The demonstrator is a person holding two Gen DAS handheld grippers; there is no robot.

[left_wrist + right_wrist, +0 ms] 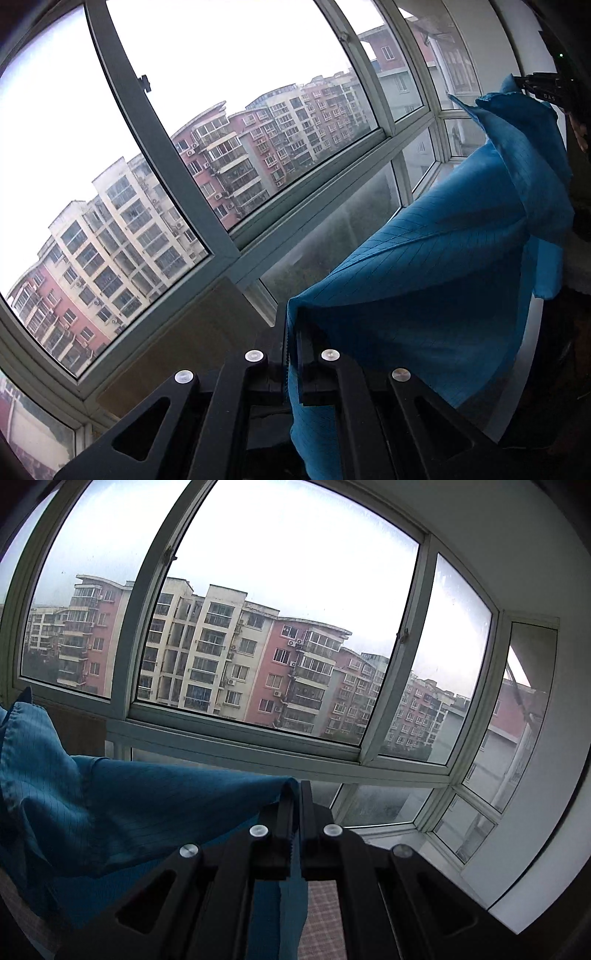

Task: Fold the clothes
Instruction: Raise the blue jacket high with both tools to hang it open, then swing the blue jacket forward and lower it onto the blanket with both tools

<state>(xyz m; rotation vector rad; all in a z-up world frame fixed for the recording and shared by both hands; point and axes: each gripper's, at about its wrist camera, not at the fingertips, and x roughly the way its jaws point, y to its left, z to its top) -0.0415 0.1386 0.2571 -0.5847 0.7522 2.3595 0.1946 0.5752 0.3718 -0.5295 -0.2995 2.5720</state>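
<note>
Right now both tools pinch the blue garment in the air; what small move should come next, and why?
Probably spread the two tools apart: the left tool and right tool each clamp an edge, yet the blue garment sags in folds between them.

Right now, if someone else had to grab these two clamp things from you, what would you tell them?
Left gripper: shut on an edge of the blue garment.
Right gripper: shut on another edge of it.
The garment hangs in the air between the two, sagging, in front of the window. A checked surface shows below the right gripper.
Done: garment picked up and spread.
Left: no fold shows yet; lay it down and fold.
</note>
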